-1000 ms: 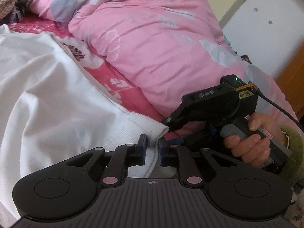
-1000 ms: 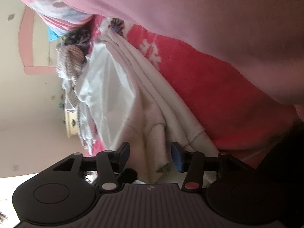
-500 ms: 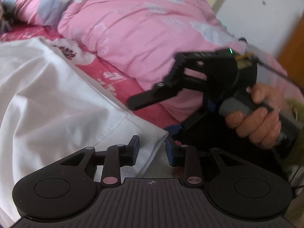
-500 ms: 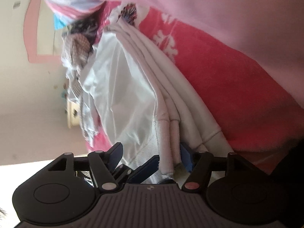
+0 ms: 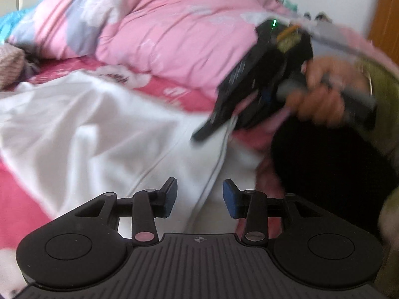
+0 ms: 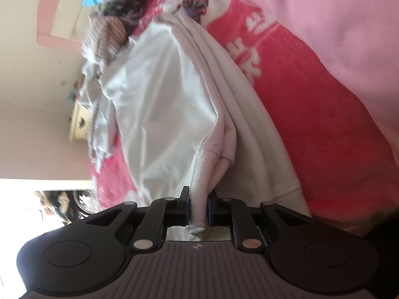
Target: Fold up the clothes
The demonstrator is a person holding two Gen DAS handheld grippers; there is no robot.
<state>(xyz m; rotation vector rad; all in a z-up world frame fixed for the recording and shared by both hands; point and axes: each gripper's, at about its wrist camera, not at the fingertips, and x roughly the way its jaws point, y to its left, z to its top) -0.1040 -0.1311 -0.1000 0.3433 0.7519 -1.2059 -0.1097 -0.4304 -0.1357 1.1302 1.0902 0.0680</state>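
bedding fills both views: a red bedsheet with white flower print under a puffy pink quilt with pale grey and white flowers; on the sheet lies a white sweatshirt of soft knit cloth with ribbed cuffs, spread from the left edge toward the middle of the left wrist view; the left gripper hangs above the near folds of that sweatshirt, its blue-padded jaws opening, a ridge of white cloth lying in the gap but neither pad pressing on it; up to the right the black right gripper is blurred, gripped by a hand in a yellow-green fuzzy sleeve, its tip touching the sweatshirt's far edge; a brown knitted garment sits at the far left.

right wrist view, rolled on its side: the right gripper has its jaws closing on a ribbed white cuff of the sweatshirt, both pads against the cloth, a frayed end poking out behind them; the garment's body runs away up the frame in long folds, the red sheet to its right and the pink quilt beyond; a heap of striped and brown clothes lies at the far end, by a cream wall.
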